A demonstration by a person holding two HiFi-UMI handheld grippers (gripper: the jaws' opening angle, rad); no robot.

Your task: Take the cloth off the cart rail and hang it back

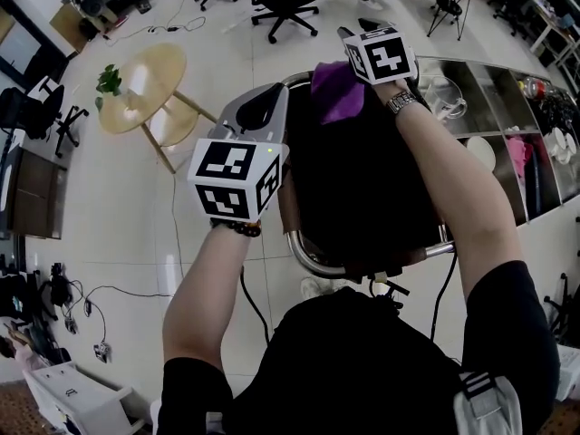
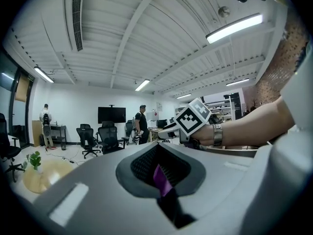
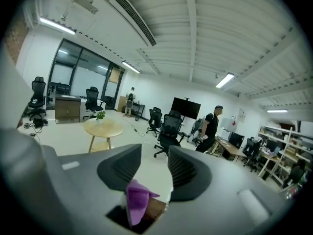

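The left hand-held gripper point(image 2: 159, 156) is pinching the purple cloth point(image 1: 337, 89), the right hand-held gripper point(image 3: 155, 155) gaping around it at the cart's twelve o'clock.

The purple cloth point(image 1: 337, 91) looked soft and matt, and the cart rail point(image 1: 304, 254) was shiny polished metal. The left gripper point(image 2: 156, 153) and right gripper point(image 3: 155, 155) were smooth matt grey plastic with ribbed black pads point(image 3: 181, 169). The round table point(image 1: 145, 84) at far left was pale wood.

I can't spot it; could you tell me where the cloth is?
Head view, top centre: the cloth sits at the cart rail, pinched by the left gripper, beside the right gripper.
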